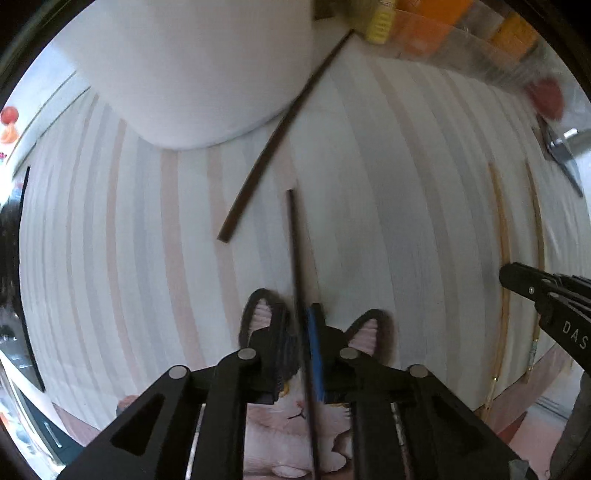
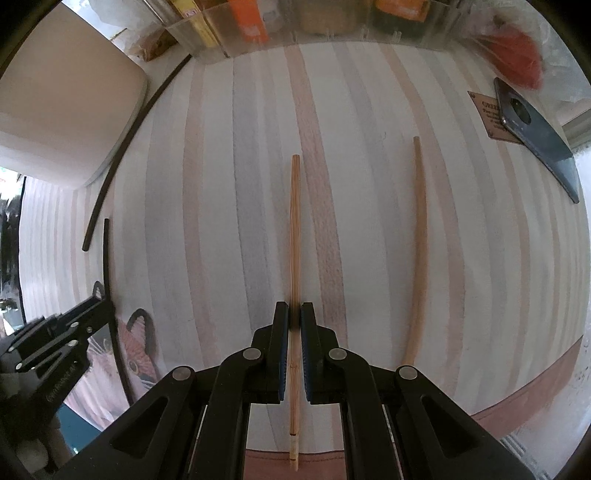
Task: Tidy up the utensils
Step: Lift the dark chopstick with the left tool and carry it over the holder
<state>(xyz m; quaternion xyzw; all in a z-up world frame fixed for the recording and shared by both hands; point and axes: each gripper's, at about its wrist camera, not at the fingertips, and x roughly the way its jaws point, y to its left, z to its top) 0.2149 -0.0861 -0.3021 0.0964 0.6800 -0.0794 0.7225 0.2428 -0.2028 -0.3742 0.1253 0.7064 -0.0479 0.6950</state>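
While the left wrist view is blurred, the left tongs (image 1: 303, 325) are plainly closed on a dark chopstick (image 1: 295, 258) that runs toward 12 o'clock over the striped table (image 1: 388, 184). Its mate, a second dark chopstick (image 1: 280, 136), lies diagonally at 11 o'clock, its far end reaching beside a white container (image 1: 192, 66). Because only a thin stick sits between the pads, it could pivot or slip if swung fast. The right tongs (image 1: 532, 291) show at 3 o'clock, near enough that a sideways sweep risks a knock. Open table lies from 9 to 10 o'clock.

From the right wrist view, the right tongs (image 2: 294, 317) are nearly shut around a bamboo chopstick (image 2: 294, 221), though whether the pads truly pinch it I cannot tell. It points to 12 o'clock and its near end overhangs the table edge at 6 o'clock, so a loose grip could drop it off. A plainer wooden chopstick (image 2: 417, 240) lies well apart at 2 o'clock. A phone (image 2: 535, 133) and clear organizer (image 2: 295, 33) crowd the far edge; the centre is free.
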